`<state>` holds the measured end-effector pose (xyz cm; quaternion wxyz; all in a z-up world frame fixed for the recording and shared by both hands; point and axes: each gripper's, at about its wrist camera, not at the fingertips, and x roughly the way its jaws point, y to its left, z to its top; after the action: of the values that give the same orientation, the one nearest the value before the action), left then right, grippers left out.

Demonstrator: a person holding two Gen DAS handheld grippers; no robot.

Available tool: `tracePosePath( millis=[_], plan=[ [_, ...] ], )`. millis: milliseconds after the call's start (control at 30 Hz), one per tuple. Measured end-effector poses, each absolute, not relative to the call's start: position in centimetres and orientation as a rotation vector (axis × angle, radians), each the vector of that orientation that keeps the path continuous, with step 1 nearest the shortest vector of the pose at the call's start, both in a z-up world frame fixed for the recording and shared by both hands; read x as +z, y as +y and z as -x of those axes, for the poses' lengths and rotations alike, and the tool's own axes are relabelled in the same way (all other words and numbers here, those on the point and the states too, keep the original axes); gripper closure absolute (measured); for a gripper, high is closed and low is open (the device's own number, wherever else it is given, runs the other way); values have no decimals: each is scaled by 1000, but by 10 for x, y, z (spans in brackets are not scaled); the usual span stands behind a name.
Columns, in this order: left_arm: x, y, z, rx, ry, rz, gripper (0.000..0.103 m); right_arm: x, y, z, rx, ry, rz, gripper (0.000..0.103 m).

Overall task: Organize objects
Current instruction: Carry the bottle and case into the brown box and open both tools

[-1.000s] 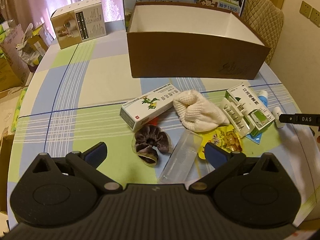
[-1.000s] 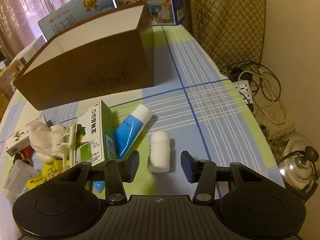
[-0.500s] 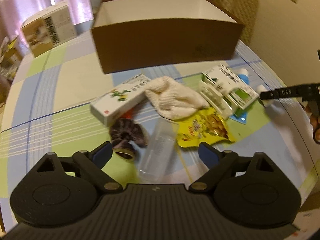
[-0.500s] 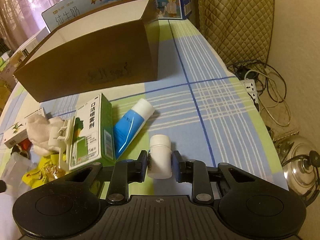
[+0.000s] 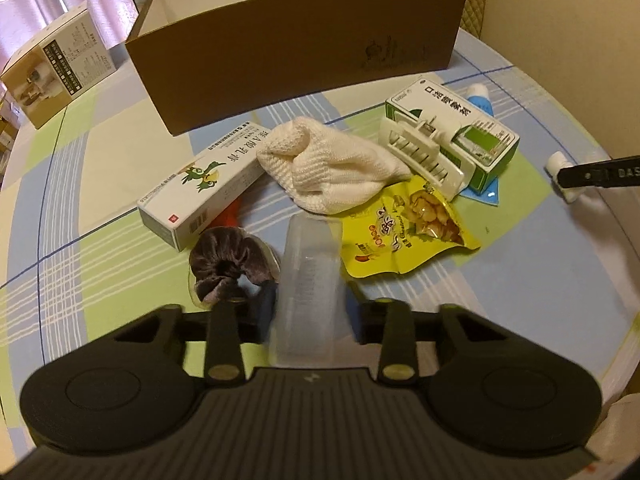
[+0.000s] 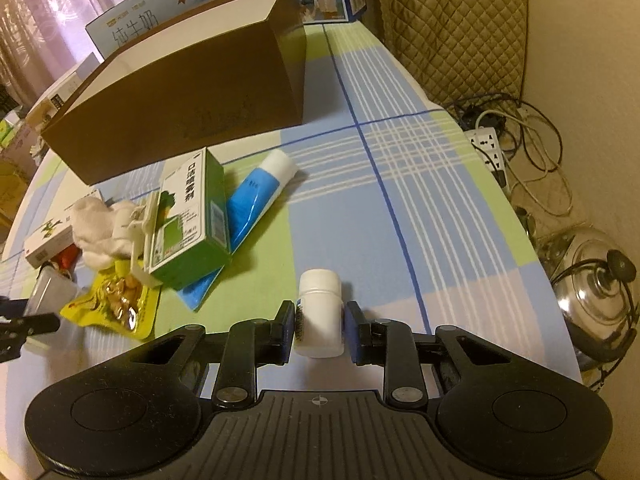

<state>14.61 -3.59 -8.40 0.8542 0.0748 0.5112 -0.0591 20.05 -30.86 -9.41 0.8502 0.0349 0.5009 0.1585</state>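
Left tongs [image 5: 310, 314] have just snapped closed on the clear plastic tube [image 5: 307, 280] lying on the checked surface [image 5: 100, 184] (beside the dark scrunchie [image 5: 228, 266]). Right tongs [image 6: 319, 330] are clamped on the small white bottle [image 6: 320, 312], near the brown box [image 6: 192, 100].

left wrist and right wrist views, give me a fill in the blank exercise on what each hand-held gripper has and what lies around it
1. The left hand-held gripper is shut on a clear plastic ____.
2. The right hand-held gripper is shut on a small ____ bottle.
3. The yellow snack packet lies on the ____ tablecloth.
4. The blue tube lies partly under the ____ carton.

Missing words: container; white; checked; green
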Motion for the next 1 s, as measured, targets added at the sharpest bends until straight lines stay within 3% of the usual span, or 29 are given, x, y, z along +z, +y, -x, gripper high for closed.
tracePosePath(
  millis=[533,1000],
  plan=[
    [-35,-23,-143,-50,975,-44,76,-43,-285,-220,514,954,-101,80],
    [22,-10,-231,0,830,-11,76,5,-219,-292,669,818,-113,80]
  ],
)
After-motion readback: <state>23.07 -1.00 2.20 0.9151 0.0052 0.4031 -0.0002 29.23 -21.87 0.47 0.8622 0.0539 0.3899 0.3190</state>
